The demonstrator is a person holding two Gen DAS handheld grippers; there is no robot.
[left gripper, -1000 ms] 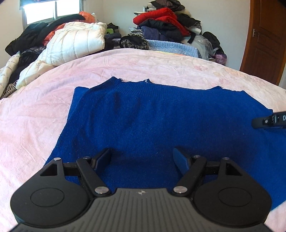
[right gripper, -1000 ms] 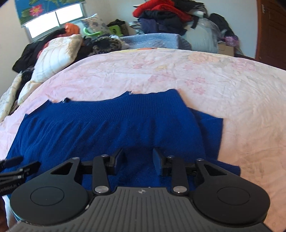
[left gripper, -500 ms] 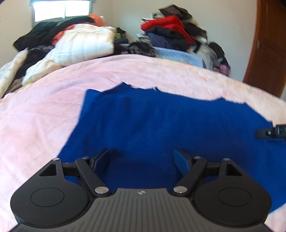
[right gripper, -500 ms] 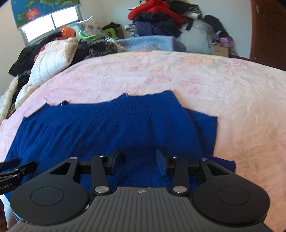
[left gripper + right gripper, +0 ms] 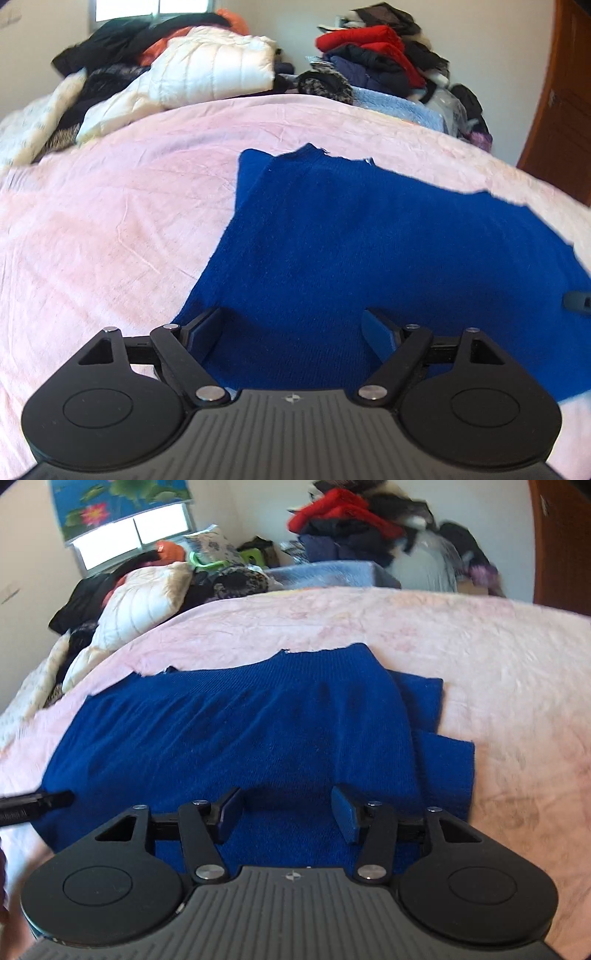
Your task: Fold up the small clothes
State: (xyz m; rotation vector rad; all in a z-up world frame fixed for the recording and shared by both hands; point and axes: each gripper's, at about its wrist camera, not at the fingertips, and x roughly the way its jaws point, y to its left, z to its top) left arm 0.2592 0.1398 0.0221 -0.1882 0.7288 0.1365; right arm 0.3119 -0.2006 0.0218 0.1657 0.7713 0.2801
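Blue sweater (image 5: 369, 251) flat on your bed (image 5: 110, 229); left gripper (image 5: 291, 328) jaws wide, empty, just opening; right gripper (image 5: 286, 808) jaws half-wide, empty, just opening

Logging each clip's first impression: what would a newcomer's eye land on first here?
The deep blue knitted sweater spread flat on the pale pink bedsheet, filling the middle of both views. Over its near edge hang the left gripper and right gripper, both open, nothing held; the right's jaws have just been opening. Behind, heaps of coats and clothes crowd the bed's far side.
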